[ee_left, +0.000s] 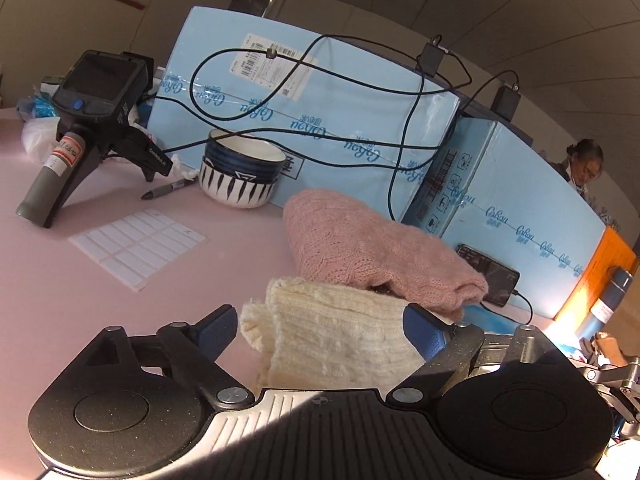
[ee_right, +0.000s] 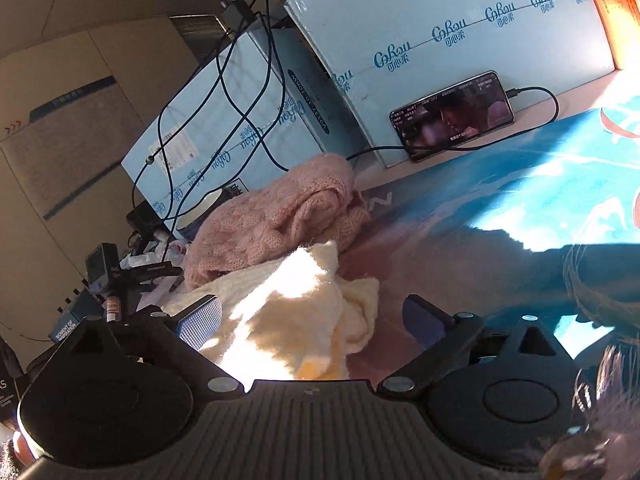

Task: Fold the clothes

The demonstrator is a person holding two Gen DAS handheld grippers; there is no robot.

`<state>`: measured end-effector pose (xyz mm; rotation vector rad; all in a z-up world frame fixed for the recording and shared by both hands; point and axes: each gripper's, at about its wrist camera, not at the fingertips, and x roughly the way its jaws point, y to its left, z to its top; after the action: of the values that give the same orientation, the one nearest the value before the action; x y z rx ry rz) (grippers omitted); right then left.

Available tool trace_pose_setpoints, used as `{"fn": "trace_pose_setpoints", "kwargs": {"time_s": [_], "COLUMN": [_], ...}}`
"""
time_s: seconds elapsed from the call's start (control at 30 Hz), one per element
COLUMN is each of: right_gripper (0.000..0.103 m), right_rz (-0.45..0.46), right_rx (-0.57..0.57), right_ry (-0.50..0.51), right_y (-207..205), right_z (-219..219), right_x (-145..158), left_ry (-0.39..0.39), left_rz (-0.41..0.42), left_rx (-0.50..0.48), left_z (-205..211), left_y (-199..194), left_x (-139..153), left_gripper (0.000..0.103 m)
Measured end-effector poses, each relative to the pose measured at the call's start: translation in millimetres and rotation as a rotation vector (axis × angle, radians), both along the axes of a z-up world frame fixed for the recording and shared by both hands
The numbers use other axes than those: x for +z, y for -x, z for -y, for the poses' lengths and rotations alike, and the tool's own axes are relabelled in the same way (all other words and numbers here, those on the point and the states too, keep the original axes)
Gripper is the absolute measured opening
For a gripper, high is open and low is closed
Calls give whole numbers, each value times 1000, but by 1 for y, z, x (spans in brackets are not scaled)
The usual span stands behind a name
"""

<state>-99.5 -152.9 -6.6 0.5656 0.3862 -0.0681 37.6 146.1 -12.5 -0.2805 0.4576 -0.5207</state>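
Two knits (one cream (ee_left: pixel 332 336), one pink (ee_left: pixel 360 248)) lie between both grippers' (ee_left: pixel 320 330) (ee_right: pixel 316 316) open jaws

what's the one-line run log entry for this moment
task: fold clothes | left tongs: open around cream knitted garment | right tongs: open, cream knit between fingers | folded pink knitted sweater: behind cream one

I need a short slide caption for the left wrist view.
Open left gripper straddling a cream knit garment on the pink table, a folded pink sweater lying behind it.
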Motion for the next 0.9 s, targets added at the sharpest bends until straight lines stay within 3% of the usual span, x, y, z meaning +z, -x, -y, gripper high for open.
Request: {"fn": "trace_pose_setpoints", "kwargs": {"time_s": [0.07, 0.2, 0.4, 0.67, 0.8, 0.9], "right_gripper": [102, 103, 103, 103, 103, 103], "right_rz": [41, 167, 396, 449, 463, 484], "right_rx": [1, 14, 85, 112, 131, 144], "right_ry": [48, 225, 374, 447, 513, 488], "right_y": [5, 19, 26, -14, -24, -20], "right_z": [-3, -14, -13, -27, -39, -34], "right_x": [6, 21, 32, 24, 19, 15], "left_ry": [-5, 8, -23, -201, -235, -262], "left_rz": [74, 198, 377, 502, 534, 532], "left_rx": [35, 81, 206, 452, 518, 560], "left_z": [2, 9, 25, 49, 54, 59], "left_y": [15, 36, 59, 66, 69, 67], "left_x": [7, 15, 20, 15, 16, 15], "left_gripper": [103, 103, 103, 103, 103, 103]}}
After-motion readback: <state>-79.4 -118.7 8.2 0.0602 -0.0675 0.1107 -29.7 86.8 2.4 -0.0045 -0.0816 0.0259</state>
